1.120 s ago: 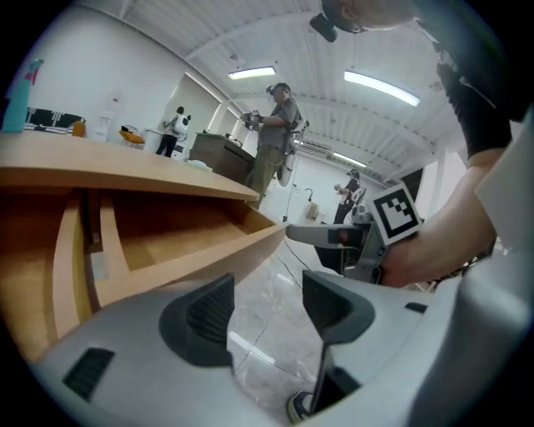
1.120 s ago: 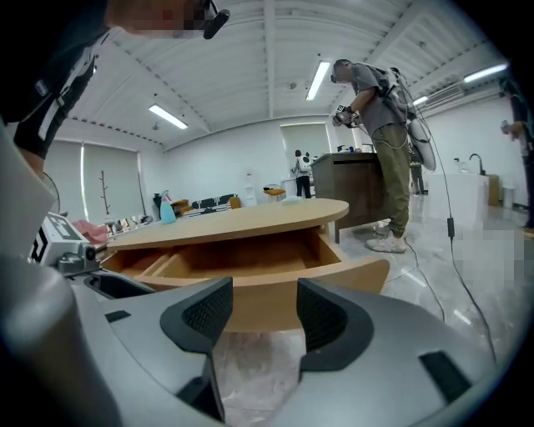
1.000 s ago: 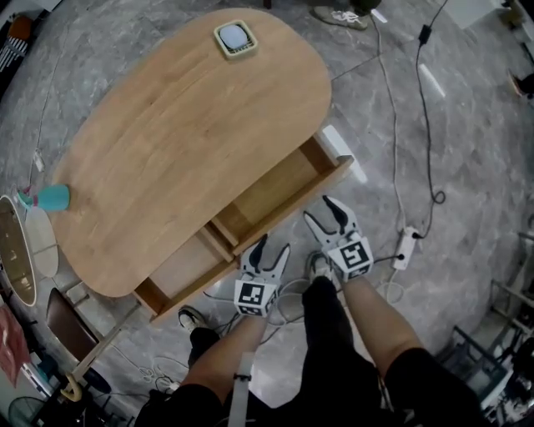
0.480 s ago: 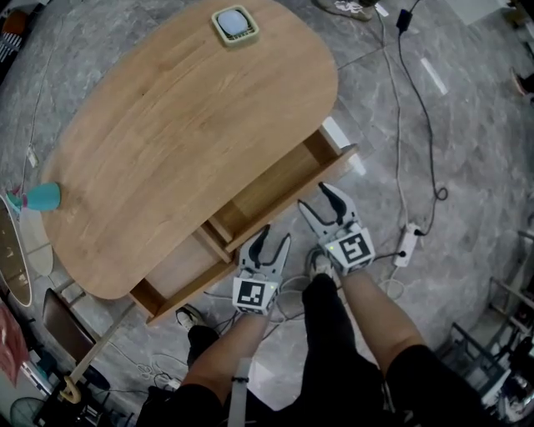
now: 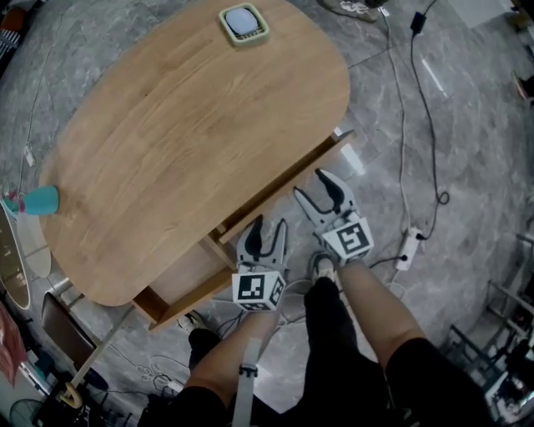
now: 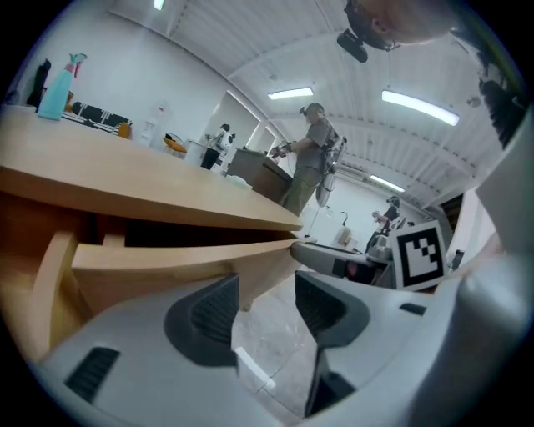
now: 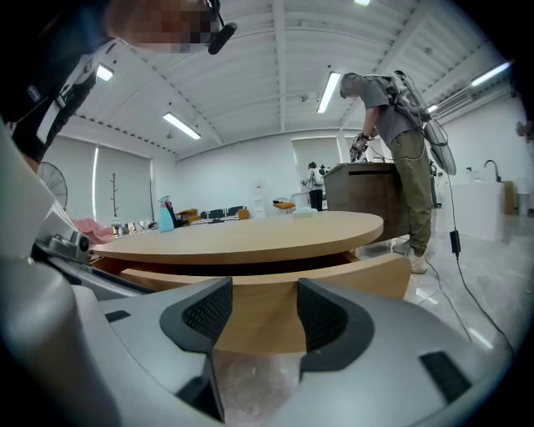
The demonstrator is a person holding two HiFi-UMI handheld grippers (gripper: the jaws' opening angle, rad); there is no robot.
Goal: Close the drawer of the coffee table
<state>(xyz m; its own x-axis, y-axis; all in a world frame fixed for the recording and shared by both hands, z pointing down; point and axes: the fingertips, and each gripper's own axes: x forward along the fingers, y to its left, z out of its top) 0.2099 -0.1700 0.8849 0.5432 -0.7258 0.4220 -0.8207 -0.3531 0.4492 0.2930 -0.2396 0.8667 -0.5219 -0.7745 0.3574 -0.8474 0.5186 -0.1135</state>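
Note:
The oval wooden coffee table (image 5: 192, 125) has its drawer (image 5: 193, 293) pulled partly out on my side. Only a narrow strip of the inside shows at the left end. My left gripper (image 5: 269, 223) has its tips at the drawer front near the middle. Its jaws have just closed a little but stay open, with nothing between them (image 6: 265, 292). My right gripper (image 5: 311, 185) is open at the front's right part, and the drawer front (image 7: 334, 288) fills the space just beyond its pads (image 7: 200, 313).
A small cream-framed device (image 5: 243, 22) lies at the table's far end, and a teal spray bottle (image 5: 37, 200) stands at its left edge. A power strip (image 5: 406, 250) and cables lie on the grey floor to the right. A person (image 7: 400, 142) bends over a cabinet far behind.
The drawer has slid well in under the table top. Both grippers have moved toward the table with its front. The left jaws stand narrower than before.

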